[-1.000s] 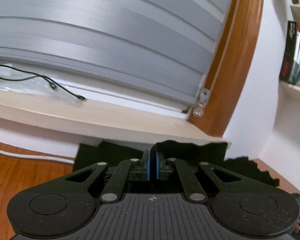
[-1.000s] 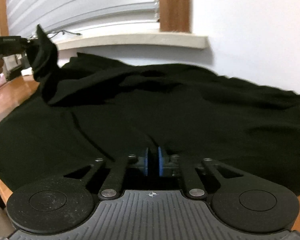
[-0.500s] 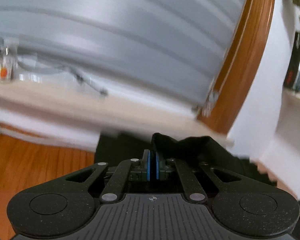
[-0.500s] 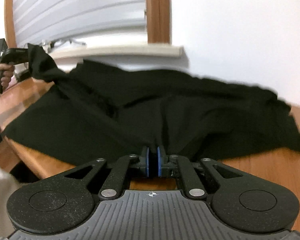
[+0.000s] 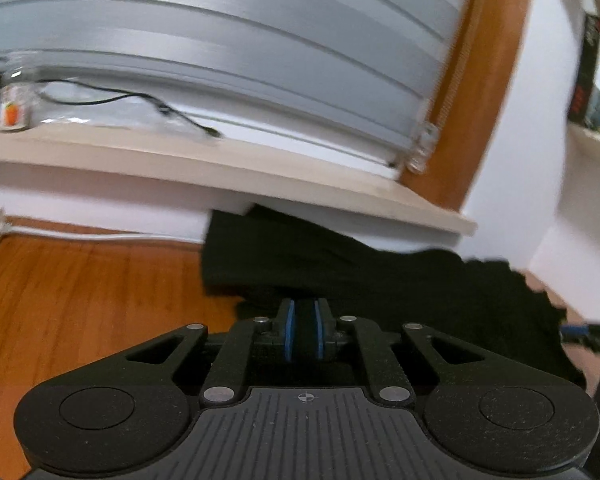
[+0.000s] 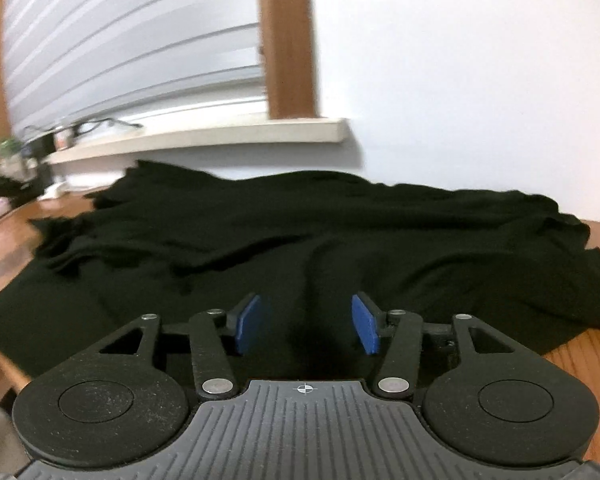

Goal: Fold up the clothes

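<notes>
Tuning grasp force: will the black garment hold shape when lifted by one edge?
Probably not. The black garment lies in soft wrinkles and ridges on the wooden table, so it likely droops. It looks thin, probably light. Its matte weave suggests little slipping.

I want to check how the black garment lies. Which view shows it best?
The right wrist view: the garment spreads across the table, most edges visible. The left wrist view shows only its left part, blurred and partly hidden by the gripper.

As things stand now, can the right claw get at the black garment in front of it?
Probably yes. The right claw is opening just over the black garment, its blue pads clear of the cloth, and nothing lies between them.
</notes>
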Demonstrator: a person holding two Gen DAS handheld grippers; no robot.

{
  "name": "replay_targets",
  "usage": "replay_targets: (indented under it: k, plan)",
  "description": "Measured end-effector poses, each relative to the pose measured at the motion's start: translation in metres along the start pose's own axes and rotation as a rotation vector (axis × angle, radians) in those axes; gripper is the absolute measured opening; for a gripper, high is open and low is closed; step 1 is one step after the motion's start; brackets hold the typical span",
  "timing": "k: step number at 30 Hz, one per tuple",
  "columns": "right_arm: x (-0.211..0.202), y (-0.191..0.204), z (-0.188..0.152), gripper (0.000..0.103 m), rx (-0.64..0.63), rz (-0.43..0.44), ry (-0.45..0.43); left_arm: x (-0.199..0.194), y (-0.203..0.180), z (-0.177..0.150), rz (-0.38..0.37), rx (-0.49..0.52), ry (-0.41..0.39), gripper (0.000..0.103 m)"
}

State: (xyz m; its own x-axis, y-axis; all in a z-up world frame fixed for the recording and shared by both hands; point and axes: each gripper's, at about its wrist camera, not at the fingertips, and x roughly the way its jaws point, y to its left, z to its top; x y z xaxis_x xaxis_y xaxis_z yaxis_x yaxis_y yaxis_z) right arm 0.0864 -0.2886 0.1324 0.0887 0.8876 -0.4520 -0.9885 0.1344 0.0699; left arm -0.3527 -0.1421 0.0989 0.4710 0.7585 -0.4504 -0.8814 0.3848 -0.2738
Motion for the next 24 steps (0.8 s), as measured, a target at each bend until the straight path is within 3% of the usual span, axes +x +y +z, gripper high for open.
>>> replay_targets:
  k: [1,2,4,7,9,14,16,18,19,20,24]
  plan:
    - [0.005,-0.001,0.000,0.051,-0.009,-0.023,-0.004,0.002,-0.005,-0.002,-0.005,0.018,0.012,0.013]
    - [0.011,-0.003,0.000,0.052,-0.020,-0.049,-0.002,0.005,-0.011,-0.005,-0.011,0.035,0.025,0.028]
    - [0.020,-0.005,0.001,0.052,-0.030,-0.075,0.005,0.006,-0.020,-0.012,-0.022,0.069,0.032,0.045]
    - [0.032,-0.011,0.002,0.054,-0.033,-0.095,0.023,0.006,-0.030,-0.023,-0.045,0.105,0.042,0.053]
    - [0.040,-0.014,0.003,0.055,-0.035,-0.106,0.033,0.005,-0.035,-0.027,-0.067,0.127,0.051,0.069]
    - [0.053,-0.019,0.004,0.056,-0.025,-0.109,0.059,0.010,-0.046,-0.026,-0.080,0.196,0.088,0.069]
    - [0.054,-0.021,0.005,0.056,-0.003,-0.102,0.055,0.016,-0.050,-0.028,-0.057,0.233,0.119,0.065]
    - [0.056,-0.021,0.005,0.057,-0.007,-0.099,0.070,0.022,-0.052,-0.030,-0.039,0.269,0.149,0.032]
    - [0.058,-0.020,0.005,0.057,-0.014,-0.101,0.086,0.025,-0.051,-0.030,-0.042,0.275,0.163,0.025]
    - [0.060,-0.019,0.005,0.057,-0.032,-0.115,0.110,0.027,-0.050,-0.027,-0.056,0.272,0.176,0.010]
    - [0.063,-0.020,0.006,0.067,-0.081,-0.144,0.121,0.024,-0.045,0.008,-0.065,0.245,0.128,0.006]
